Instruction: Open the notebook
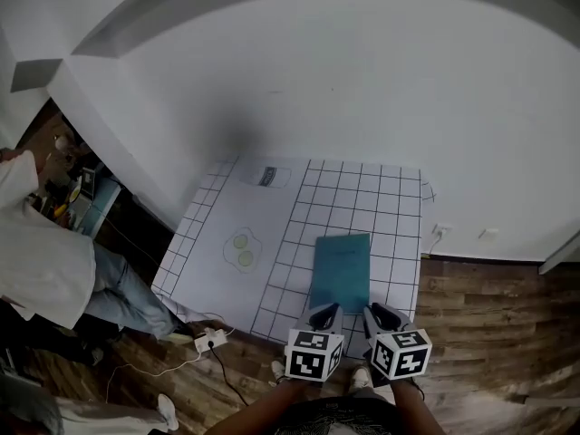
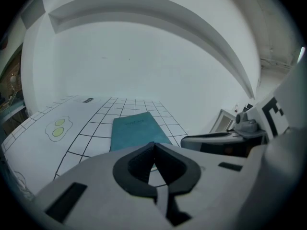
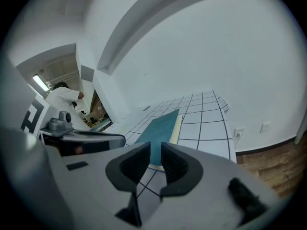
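Directly ahead of left hand-held gripper (image 1: 324,315) and right hand-held gripper (image 1: 380,316): closed notebook (image 1: 342,270).

Left tongs (image 2: 154,145) are pinched together at the tips with nothing in them. The teal notebook (image 2: 134,131) lies flat and closed just past them on the white gridded worktop (image 2: 91,128). Off to the left there's a drawing of two green blobs (image 2: 58,127), and the right tongs (image 2: 189,141) poke in from the right, close by.
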`<state>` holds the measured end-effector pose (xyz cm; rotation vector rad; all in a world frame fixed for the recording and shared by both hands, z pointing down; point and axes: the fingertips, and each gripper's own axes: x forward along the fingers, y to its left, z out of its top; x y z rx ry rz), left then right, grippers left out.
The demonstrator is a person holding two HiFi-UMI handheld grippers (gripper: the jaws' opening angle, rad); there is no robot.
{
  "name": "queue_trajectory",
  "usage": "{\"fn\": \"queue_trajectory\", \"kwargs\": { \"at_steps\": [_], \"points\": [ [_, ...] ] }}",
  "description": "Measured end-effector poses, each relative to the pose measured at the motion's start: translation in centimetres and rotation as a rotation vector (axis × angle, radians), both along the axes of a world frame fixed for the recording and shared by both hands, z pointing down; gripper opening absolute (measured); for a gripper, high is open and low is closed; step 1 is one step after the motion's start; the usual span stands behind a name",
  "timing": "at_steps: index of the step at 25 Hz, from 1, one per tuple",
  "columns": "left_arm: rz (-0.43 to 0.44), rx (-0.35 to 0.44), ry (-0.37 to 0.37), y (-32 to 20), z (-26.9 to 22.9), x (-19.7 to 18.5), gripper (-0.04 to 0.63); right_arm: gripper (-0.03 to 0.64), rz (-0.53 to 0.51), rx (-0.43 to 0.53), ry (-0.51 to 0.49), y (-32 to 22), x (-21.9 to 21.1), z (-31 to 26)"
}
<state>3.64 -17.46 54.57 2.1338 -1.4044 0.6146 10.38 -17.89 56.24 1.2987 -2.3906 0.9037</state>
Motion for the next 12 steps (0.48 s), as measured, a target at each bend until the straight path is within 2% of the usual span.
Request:
{"fn": "queue_trajectory", "kwargs": {
  "at_steps": [5,12],
  "points": [
    [0.037,-0.001,0.007,-1.1,0.1,-0.5,0.011,0.107,0.043,-0.054,-0.01,-0.3,0.0,1.4],
    [0.085,-0.008,0.006,-1.8,0.2,-1.5,0.011,0.13,0.105,-0.114,-0.042,-0.7,-0.4,2.7]
  ]
}}
